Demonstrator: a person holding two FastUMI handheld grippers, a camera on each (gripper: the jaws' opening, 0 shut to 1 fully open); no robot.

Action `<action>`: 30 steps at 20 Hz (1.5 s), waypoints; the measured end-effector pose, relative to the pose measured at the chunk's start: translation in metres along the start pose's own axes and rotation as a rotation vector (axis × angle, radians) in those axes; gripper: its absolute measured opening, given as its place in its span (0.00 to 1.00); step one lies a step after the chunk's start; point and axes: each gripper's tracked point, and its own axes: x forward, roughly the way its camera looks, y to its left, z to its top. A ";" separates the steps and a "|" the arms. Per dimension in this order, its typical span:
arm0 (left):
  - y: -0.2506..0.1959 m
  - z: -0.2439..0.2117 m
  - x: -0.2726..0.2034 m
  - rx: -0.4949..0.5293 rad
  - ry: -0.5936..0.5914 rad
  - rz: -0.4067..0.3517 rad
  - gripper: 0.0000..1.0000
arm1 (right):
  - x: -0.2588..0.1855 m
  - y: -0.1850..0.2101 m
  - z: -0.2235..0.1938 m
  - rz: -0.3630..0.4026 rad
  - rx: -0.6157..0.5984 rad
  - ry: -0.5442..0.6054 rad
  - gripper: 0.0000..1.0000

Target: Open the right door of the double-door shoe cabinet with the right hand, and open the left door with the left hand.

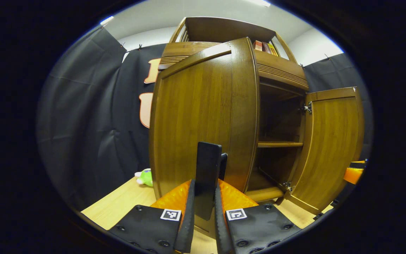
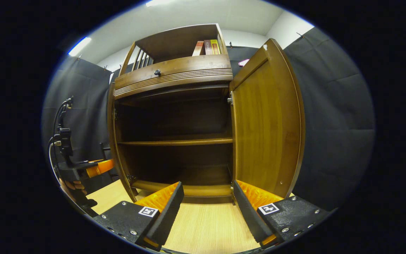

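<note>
The wooden shoe cabinet (image 2: 174, 76) stands on a light wood surface. Its left door (image 1: 196, 116) is swung out towards me. My left gripper (image 1: 204, 197) is shut on that door's upright black handle (image 1: 208, 165), one finger on each side. The right door (image 2: 266, 127) stands wide open, also seen as the right door (image 1: 330, 148) in the left gripper view. My right gripper (image 2: 208, 187) is open with nothing between its fingers, low before the dark inside and just left of the right door. The left gripper (image 2: 83, 169) and the hand holding it appear at far left.
Inside the cabinet a shelf (image 2: 174, 142) crosses the middle. A drawer with a small knob (image 2: 157, 72) sits above the doors, with books (image 2: 206, 47) on top. A green plush toy (image 1: 145, 176) lies on the wood surface (image 2: 203, 225) left of the cabinet. Black cloth walls surround everything.
</note>
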 end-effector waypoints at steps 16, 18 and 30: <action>0.123 0.030 -0.050 0.029 -0.086 0.130 0.20 | 0.019 0.020 -0.009 0.041 -0.014 0.010 0.88; 0.129 0.031 -0.050 0.013 -0.086 0.102 0.19 | 0.021 0.025 -0.010 0.047 -0.020 0.017 0.88; 0.181 0.030 -0.042 0.012 -0.053 -0.080 0.19 | 0.024 0.030 -0.011 0.061 -0.036 0.024 0.88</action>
